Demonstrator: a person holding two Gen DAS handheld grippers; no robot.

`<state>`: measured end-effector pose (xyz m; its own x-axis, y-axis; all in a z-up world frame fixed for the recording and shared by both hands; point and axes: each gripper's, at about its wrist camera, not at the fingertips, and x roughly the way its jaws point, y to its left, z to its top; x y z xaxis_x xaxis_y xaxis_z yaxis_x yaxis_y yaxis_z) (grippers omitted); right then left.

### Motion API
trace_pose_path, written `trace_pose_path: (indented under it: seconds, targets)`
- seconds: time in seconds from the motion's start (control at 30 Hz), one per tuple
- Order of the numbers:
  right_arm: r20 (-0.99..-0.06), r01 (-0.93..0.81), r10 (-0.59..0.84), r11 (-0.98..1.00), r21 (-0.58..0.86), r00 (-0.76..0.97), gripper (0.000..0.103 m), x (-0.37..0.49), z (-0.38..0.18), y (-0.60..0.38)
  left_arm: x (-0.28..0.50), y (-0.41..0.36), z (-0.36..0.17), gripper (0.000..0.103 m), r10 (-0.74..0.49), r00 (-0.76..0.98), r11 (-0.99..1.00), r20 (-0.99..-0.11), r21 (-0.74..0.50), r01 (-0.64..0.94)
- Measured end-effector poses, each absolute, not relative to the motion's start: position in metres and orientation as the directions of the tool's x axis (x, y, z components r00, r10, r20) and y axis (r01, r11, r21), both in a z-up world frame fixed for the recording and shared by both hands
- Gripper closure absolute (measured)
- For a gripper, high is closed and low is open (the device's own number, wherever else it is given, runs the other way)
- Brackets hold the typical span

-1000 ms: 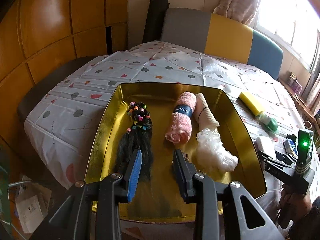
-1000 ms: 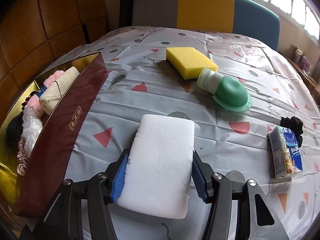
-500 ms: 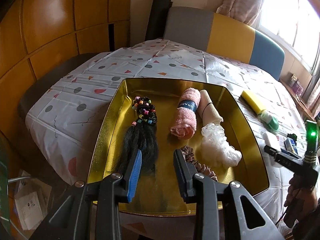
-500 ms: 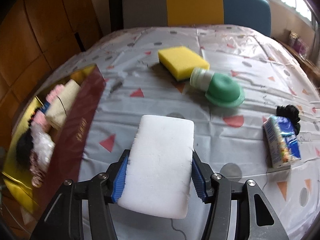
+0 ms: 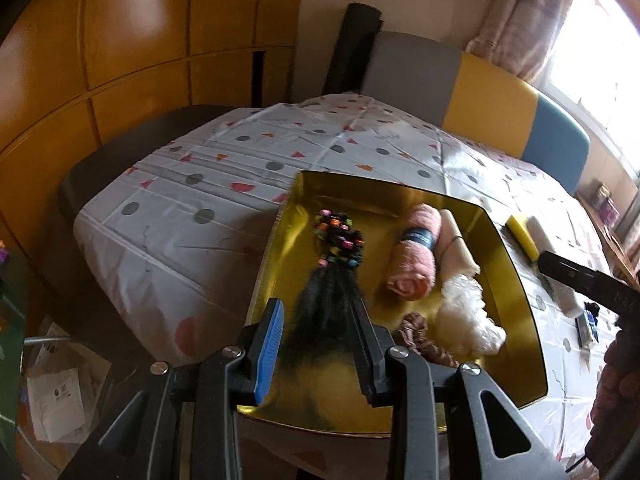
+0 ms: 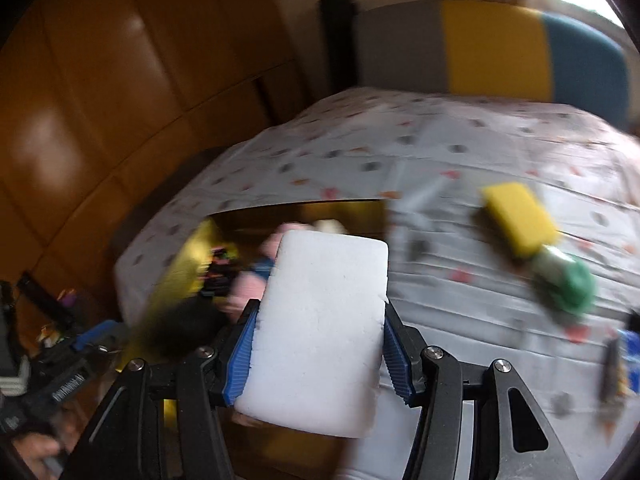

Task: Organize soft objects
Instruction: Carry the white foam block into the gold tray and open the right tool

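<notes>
My right gripper (image 6: pixel 320 350) is shut on a white sponge block (image 6: pixel 320 332) and holds it in the air over the near part of the gold tray (image 6: pixel 180 276). My left gripper (image 5: pixel 318 344) is open and empty above the tray's front edge (image 5: pixel 520 308). In the tray lie a black hairpiece with coloured beads (image 5: pixel 332 276), a rolled pink towel (image 5: pixel 414 260), a cream roll (image 5: pixel 454 240), a white bath pouf (image 5: pixel 466 316) and a brown scrunchie (image 5: pixel 420 340). The right gripper's body (image 5: pixel 588 280) shows at the right of the left wrist view.
A yellow sponge (image 6: pixel 518 218) and a green-capped bottle (image 6: pixel 568 280) lie on the spotted tablecloth (image 6: pixel 440 160) right of the tray. A blue tissue pack (image 6: pixel 630 356) lies at the far right. A grey, yellow and blue bench back (image 5: pixel 480 100) stands behind the table.
My right gripper has lifted the white sponge off the tablecloth and swung left toward the tray. My left gripper has drawn back and shifted left.
</notes>
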<state>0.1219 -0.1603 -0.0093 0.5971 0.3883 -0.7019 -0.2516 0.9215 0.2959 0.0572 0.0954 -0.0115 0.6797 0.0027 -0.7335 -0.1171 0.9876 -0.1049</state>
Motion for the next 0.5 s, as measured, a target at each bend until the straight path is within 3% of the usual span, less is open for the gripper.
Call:
trace_pose_path:
  seconds: [0.2, 0.5]
  targets:
    - [-0.741, -0.329, 0.435, 0.896, 0.299, 0.511, 0.045, 0.15, -0.017, -0.078, 0.058, 0.11, -0.017, 0.07, 0.011, 0.671, 0.982, -0.742, -0.117, -0.145]
    - [-0.793, -0.244, 0.412, 0.91, 0.335, 0.449, 0.04, 0.207, -0.039, -0.031, 0.055, 0.127, -0.025, 0.07, 0.021, 0.653, 0.976, -0.757, -0.125, -0.176]
